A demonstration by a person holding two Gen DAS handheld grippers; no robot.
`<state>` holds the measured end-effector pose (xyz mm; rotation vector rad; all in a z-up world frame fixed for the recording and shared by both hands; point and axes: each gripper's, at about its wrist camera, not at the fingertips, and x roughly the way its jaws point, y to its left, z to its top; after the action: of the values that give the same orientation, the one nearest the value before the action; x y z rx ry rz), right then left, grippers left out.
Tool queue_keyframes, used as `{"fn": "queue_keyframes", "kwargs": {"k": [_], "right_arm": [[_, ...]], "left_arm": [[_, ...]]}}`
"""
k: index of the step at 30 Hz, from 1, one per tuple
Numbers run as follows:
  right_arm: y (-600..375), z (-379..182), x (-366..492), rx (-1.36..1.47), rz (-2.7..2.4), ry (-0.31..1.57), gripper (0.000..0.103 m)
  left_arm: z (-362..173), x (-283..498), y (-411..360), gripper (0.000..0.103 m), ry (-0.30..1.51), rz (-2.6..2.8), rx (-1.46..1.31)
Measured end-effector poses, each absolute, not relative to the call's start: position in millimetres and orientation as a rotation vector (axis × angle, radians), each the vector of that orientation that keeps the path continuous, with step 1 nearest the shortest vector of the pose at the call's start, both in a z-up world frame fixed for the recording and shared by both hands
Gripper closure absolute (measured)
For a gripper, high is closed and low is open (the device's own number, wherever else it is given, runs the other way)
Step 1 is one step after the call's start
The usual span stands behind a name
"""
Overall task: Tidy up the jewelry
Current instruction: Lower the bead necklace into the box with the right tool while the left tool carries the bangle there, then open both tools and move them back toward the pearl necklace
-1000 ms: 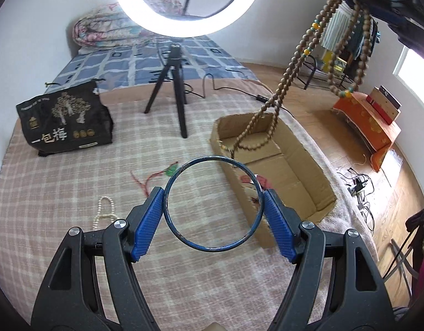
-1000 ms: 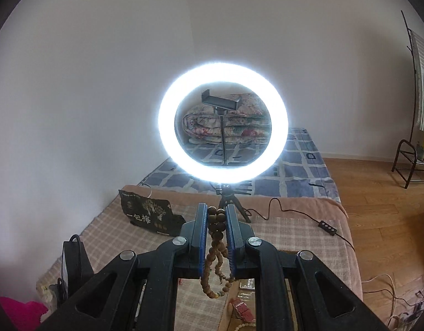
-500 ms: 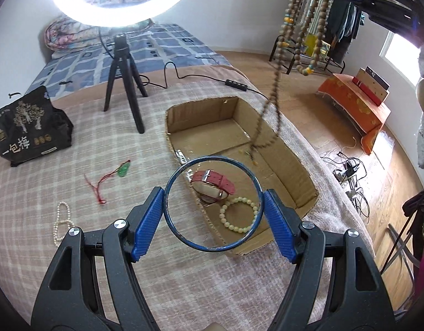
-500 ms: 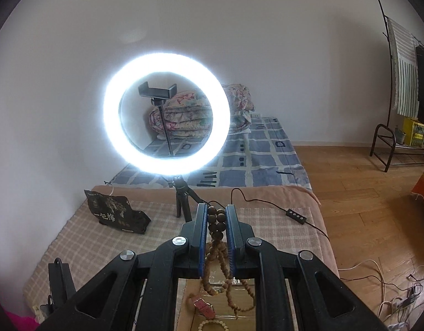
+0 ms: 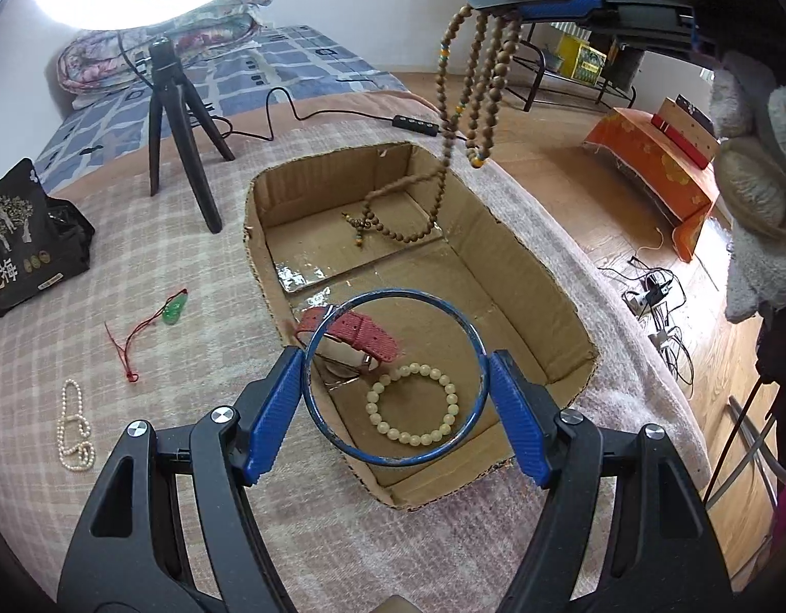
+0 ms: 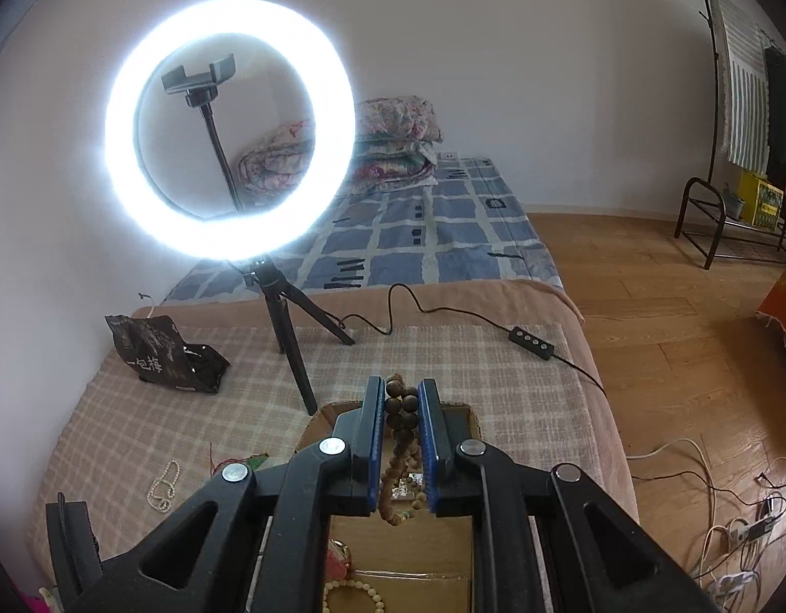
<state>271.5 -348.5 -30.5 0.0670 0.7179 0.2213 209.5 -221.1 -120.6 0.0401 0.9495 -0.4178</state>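
Over the cardboard box [image 5: 526,276] on the bed, both grippers have come lower and nearer than a second ago: from the left wrist view the box, then seen only in part behind the ring, now fills the middle of the picture, and the ring light [image 6: 229,127] has slid up and to the left. The wooden bead necklace [image 5: 475,81], which then dangled clear above the box, now has its lower loop lying on the box floor at the far end, while the upper strands hang from the right gripper [image 6: 400,439], whose jaws are pressed together on the beads. The left gripper [image 5: 395,408] has its jaws spread wide and pinching a thin blue bangle [image 5: 311,398] across its width, held above the near end of the box. Inside that end lie a red-strapped watch [image 5: 362,334] and a pale bead bracelet [image 5: 446,424]. On the checked blanket [image 5: 137,357] beside the box lie a pearl string [image 5: 76,424] and a green pendant on red cord [image 5: 172,312].
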Motion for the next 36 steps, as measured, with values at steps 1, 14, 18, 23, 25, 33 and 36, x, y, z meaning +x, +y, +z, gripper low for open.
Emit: {"fn": "queue_keyframes", "kwargs": {"k": [1,14,18,23,25,33,36], "right_arm": [[-349.4,-31.5,272.6,0.068,0.218,0.722,0.092],[-347.9,-31.0,269.8,0.056,0.200,0.729,0.037],[-350.5,-29.5,267.2,0.068,0.188,0.730,0.033],[-351.6,-29.4,260.9,0.085,0.188,0.736,0.024],[-350.2,-30.0,259.2,0.083,0.185,0.744,0.023],[-337.3,-31.5,243.0,0.056,0.176,0.755,0.013],[-330.4,-30.0,234.6,0.040,0.168,0.751,0.010]], "left_arm": [[-121.8,210.2,-222.5,0.028,0.951,-0.419,0.045],[-121.7,208.5,-209.7,0.027,0.959,-0.390,0.049],[-118.8,203.7,-201.9,0.027,0.955,-0.382,0.051],[-113.2,195.9,-192.6,0.027,0.944,-0.374,0.055],[-111.6,193.1,-187.6,0.027,0.941,-0.368,0.063],[-101.2,186.0,-143.7,0.027,0.937,-0.313,0.049],[-96.3,183.2,-120.2,0.027,0.927,-0.274,0.049]]}}
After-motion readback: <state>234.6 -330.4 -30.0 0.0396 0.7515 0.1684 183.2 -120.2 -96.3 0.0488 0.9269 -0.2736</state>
